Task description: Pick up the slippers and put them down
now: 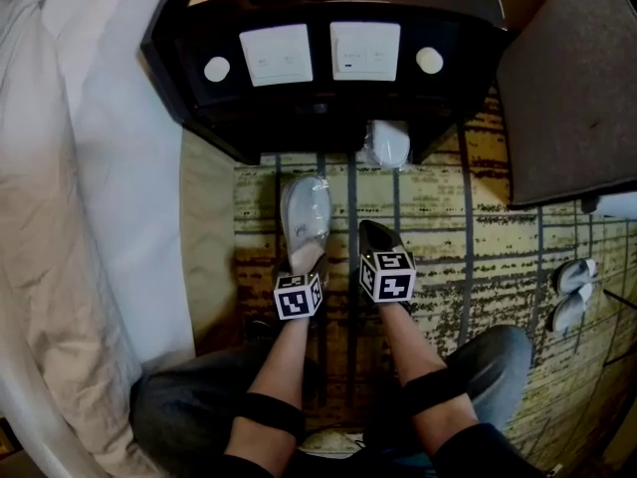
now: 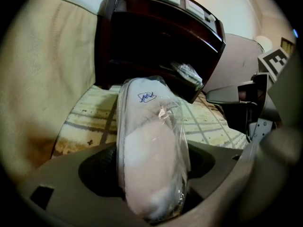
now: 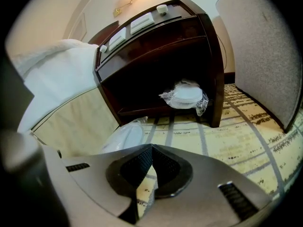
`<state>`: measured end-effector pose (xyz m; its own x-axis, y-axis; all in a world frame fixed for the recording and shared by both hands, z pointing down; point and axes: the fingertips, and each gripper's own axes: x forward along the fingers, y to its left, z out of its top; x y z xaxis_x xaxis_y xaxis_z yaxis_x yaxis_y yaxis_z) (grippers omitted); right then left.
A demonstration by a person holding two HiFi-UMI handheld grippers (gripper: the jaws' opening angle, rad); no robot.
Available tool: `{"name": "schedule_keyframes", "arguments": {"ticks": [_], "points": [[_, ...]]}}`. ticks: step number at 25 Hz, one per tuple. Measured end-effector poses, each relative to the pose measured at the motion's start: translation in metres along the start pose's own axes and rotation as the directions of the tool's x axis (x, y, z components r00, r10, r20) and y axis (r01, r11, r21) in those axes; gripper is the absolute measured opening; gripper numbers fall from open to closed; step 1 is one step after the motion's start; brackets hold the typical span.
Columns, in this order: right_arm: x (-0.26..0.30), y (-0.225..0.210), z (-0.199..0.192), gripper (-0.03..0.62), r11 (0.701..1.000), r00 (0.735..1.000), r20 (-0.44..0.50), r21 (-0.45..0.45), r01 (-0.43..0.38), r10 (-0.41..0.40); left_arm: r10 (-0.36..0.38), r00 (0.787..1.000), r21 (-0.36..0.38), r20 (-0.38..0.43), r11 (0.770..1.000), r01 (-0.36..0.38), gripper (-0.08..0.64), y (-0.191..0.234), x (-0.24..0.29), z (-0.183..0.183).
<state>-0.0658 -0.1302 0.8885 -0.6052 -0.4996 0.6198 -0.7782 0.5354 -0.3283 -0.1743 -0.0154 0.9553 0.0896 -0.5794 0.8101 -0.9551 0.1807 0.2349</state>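
A white pair of slippers in a clear plastic wrap [image 1: 305, 217] [image 2: 151, 145] sticks out forward from my left gripper [image 1: 303, 259] [image 2: 152, 186], whose jaws are shut on its near end, holding it off the patterned carpet. The same pack shows at the left of the right gripper view [image 3: 124, 138]. My right gripper [image 1: 374, 235] [image 3: 150, 171] hangs beside it to the right, shut with nothing in it. A second wrapped pack [image 1: 388, 144] [image 3: 187, 94] [image 2: 188, 74] lies in the open bottom of the dark nightstand.
The dark wooden nightstand [image 1: 318, 103] stands straight ahead, with the bed [image 1: 90, 187] along the left. A grey upholstered piece [image 1: 577, 88] fills the upper right. Two small white things [image 1: 572, 292] lie on the carpet at the right. The person's knees are at the bottom.
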Motion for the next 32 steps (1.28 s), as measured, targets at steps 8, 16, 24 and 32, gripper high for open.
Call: {"name": "schedule_keyframes", "arguments": {"ticks": [8, 16, 24, 32], "points": [[-0.008, 0.003, 0.024, 0.003, 1.000, 1.000, 0.026, 0.003, -0.004, 0.004, -0.033, 0.998, 0.032, 0.045, 0.999, 0.031, 0.359, -0.015, -0.037, 0.052], [-0.008, 0.016, 0.051, 0.003, 0.999, 0.997, 0.068, -0.019, -0.033, 0.034, -0.059, 0.995, 0.048, 0.081, 0.997, 0.056, 0.359, -0.020, -0.033, 0.118], [-0.008, 0.022, 0.072, 0.002, 0.999, 0.992, 0.118, -0.031, -0.043, 0.047, -0.089, 0.989, 0.057, 0.121, 0.995, 0.083, 0.359, -0.022, -0.003, 0.197], [-0.001, 0.025, 0.086, 0.003, 0.998, 0.989, 0.140, -0.052, -0.041, 0.048, -0.072, 0.988, 0.094, 0.140, 0.994, 0.059, 0.359, -0.018, 0.025, 0.263]]}}
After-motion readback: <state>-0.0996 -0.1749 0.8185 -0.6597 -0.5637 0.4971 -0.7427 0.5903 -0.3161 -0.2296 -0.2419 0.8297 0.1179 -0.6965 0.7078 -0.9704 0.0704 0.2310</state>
